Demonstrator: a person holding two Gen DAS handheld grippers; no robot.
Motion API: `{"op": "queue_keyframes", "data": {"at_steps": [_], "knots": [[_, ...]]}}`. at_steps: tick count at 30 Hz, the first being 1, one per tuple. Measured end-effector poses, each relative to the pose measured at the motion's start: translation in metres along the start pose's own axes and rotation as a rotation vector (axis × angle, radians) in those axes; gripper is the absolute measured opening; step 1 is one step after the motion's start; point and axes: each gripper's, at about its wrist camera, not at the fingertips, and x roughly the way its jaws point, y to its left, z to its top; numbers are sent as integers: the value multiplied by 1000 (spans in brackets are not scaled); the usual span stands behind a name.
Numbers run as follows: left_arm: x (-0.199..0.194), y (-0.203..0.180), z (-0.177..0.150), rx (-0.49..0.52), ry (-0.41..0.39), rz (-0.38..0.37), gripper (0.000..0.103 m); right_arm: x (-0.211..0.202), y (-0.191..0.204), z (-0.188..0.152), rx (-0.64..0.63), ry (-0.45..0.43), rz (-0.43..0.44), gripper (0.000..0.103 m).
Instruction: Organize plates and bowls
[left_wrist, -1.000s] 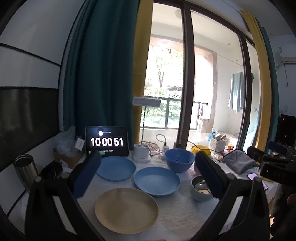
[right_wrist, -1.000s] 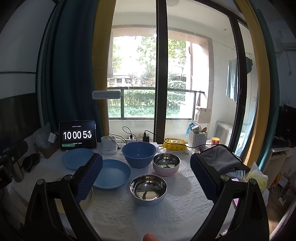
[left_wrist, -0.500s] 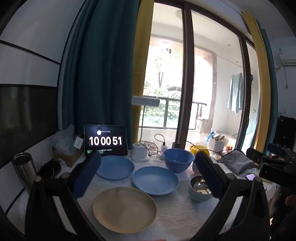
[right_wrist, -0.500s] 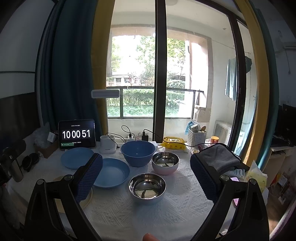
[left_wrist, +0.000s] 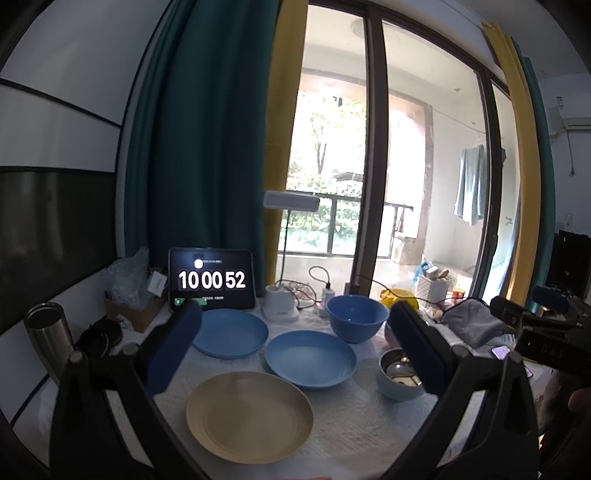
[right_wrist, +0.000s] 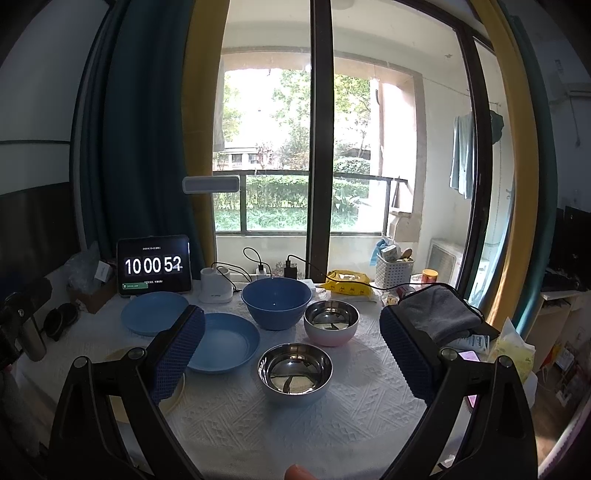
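Above the near edge of the table (right_wrist: 332, 424), both tools hover with nothing in them: the left gripper (left_wrist: 295, 343) spread wide over the plates, the right gripper (right_wrist: 291, 354) just as wide over the bowls. Nothing is stacked yet. On the left lie the beige plate (left_wrist: 249, 415) nearest, the deeper blue plate (left_wrist: 310, 358) behind it and the flat blue plate (left_wrist: 229, 332) at the far left. On the right sit the near steel bowl (right_wrist: 294, 373), the pink-sided steel bowl (right_wrist: 331, 321) behind it and the big blue bowl (right_wrist: 276, 301) farthest. My read: a first pick is coming. Best practice looks like gripping one rim with a finger inside and one outside, lifting level, and nesting smaller into larger. Steel walls may slip, so squeeze firmly.
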Motion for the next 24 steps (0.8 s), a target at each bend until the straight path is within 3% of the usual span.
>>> {"op": "queue_keyframes", "data": {"at_steps": [24], "knots": [[14, 11, -8, -12, 52, 13, 103, 6, 4, -3, -10, 21, 7, 97]]}}
